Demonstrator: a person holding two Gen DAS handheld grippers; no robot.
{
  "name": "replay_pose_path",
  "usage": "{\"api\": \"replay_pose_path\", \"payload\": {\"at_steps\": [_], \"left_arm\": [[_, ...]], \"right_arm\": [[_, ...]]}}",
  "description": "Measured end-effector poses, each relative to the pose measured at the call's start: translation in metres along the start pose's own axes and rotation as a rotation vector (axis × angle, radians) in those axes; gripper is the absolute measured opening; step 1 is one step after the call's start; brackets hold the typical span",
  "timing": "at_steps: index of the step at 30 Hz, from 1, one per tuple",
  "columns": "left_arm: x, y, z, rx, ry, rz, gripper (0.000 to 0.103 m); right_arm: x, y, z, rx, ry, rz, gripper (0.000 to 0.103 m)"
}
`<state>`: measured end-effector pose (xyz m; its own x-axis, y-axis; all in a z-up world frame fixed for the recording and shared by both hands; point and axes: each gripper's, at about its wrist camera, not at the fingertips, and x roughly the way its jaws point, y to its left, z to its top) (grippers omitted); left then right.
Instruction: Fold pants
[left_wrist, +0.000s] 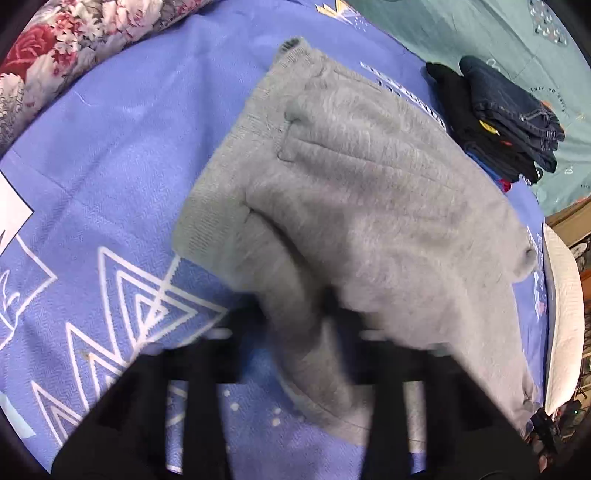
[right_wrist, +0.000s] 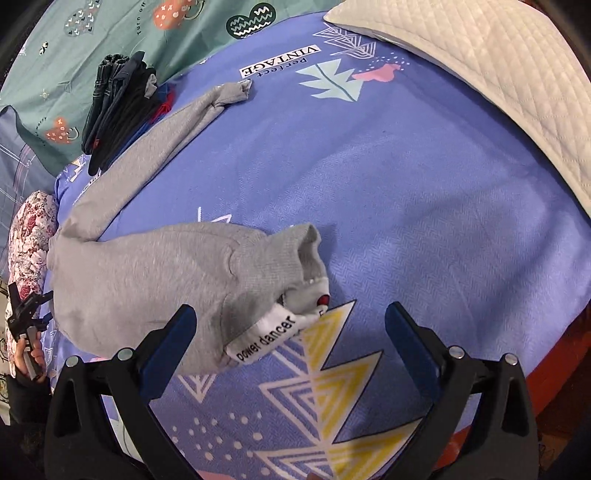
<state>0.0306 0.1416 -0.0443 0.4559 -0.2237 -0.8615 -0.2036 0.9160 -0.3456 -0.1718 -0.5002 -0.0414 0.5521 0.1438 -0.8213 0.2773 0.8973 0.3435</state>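
Note:
Grey sweatpants (left_wrist: 351, 192) lie on a blue patterned bedsheet (left_wrist: 110, 166). In the left wrist view my left gripper (left_wrist: 295, 325) is blurred by motion, with a fold of the grey fabric running between its fingers; it looks shut on the cloth. In the right wrist view the pants (right_wrist: 155, 280) lie at centre left, their waistband with a "power dancer" label (right_wrist: 266, 338) nearest me and one leg (right_wrist: 177, 118) stretching to the far left. My right gripper (right_wrist: 291, 321) is open and empty, just over the waistband and label.
A stack of folded dark jeans and clothes (left_wrist: 506, 118) (right_wrist: 118, 107) sits at the sheet's far edge on a teal cover (left_wrist: 480, 33). A white quilted pillow (right_wrist: 491, 74) lies on the right, a floral pillow (left_wrist: 62, 44) (right_wrist: 29, 236) on the left. The bed's red edge (right_wrist: 554, 369) is near my right gripper.

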Motion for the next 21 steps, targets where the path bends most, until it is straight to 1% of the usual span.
{"api": "replay_pose_path", "payload": {"at_steps": [3,4,5,6,7,8,10,11,12,13,14,15,17,18,20,21], "left_arm": [[-0.003,0.007,0.0,-0.033,-0.004,-0.038,0.017],[-0.005,0.008,-0.001,-0.039,-0.01,-0.048,0.016],[-0.007,0.01,-0.002,-0.044,-0.017,-0.058,0.016],[-0.01,0.011,-0.002,-0.047,-0.023,-0.065,0.015],[-0.014,0.012,-0.003,-0.052,-0.034,-0.074,0.014],[-0.018,0.012,-0.002,-0.055,-0.045,-0.079,0.013],[-0.035,0.01,0.0,-0.069,-0.084,-0.105,0.012],[-0.047,0.01,0.0,-0.078,-0.107,-0.119,0.012],[-0.059,0.009,-0.001,-0.083,-0.13,-0.136,0.012],[-0.074,0.007,-0.004,-0.08,-0.154,-0.144,0.012],[-0.092,0.004,-0.01,-0.067,-0.182,-0.147,0.012],[-0.104,0.002,-0.017,-0.054,-0.197,-0.152,0.012],[-0.116,0.001,-0.028,-0.043,-0.196,-0.151,0.012],[-0.12,0.003,-0.035,-0.04,-0.19,-0.147,0.012],[-0.115,0.011,-0.045,-0.03,-0.155,-0.106,0.012],[-0.107,0.02,-0.049,-0.043,-0.138,-0.078,0.014]], "right_arm": [[0.011,0.01,0.002,-0.027,0.007,-0.008,0.102],[0.016,0.016,0.004,-0.045,0.01,0.001,0.1],[0.02,0.02,0.006,-0.06,0.02,0.025,0.094],[0.025,0.026,0.008,-0.081,0.037,0.024,0.075],[0.029,0.03,0.01,-0.108,0.045,0.006,0.048],[0.031,0.034,0.013,-0.135,0.046,-0.008,0.035],[0.023,0.035,0.023,-0.145,0.01,0.033,0.023],[0.014,0.033,0.031,-0.139,-0.018,0.065,0.02],[0.004,0.031,0.038,-0.132,-0.048,0.075,0.008],[-0.012,0.029,0.046,-0.126,-0.092,0.082,0.008],[-0.029,0.026,0.051,-0.123,-0.135,0.104,0.005],[-0.043,0.025,0.054,-0.123,-0.165,0.105,0.003],[-0.071,0.018,0.057,-0.122,-0.216,0.114,0.0],[-0.079,0.014,0.057,-0.116,-0.238,0.102,0.0],[-0.086,-0.002,0.057,-0.078,-0.243,0.105,0.0],[-0.08,-0.009,0.056,-0.061,-0.218,0.111,0.0]]}}
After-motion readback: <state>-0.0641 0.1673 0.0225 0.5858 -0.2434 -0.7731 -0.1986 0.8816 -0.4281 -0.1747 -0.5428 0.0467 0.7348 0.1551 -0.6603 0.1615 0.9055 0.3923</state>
